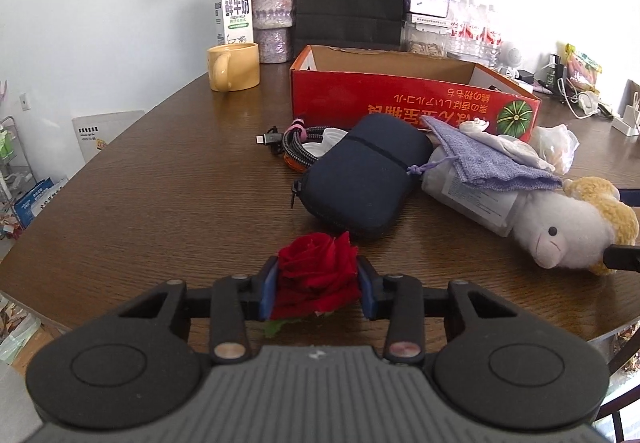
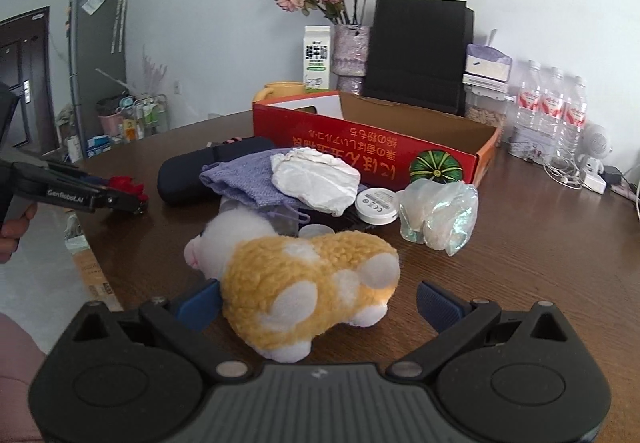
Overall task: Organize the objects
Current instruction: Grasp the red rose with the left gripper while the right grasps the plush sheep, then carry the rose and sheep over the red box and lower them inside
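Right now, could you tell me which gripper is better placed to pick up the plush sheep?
The right gripper: its open fingers already straddle the plush sheep, while the left gripper is shut on the red rose.

Right gripper (image 2: 318, 303), jaws spread wide, flanking a yellow-and-white plush sheep (image 2: 304, 283) lying on the dark wooden bench (image 2: 540, 263). At 12 o'clock: open red cardboard box (image 2: 360, 147). At 1 o'clock of the plush: crumpled clear plastic bag (image 2: 440, 217), just beside a white round tin (image 2: 376, 206). At 9 o'clock: left gripper (image 2: 138, 199) closed on a red rose (image 2: 127, 185).
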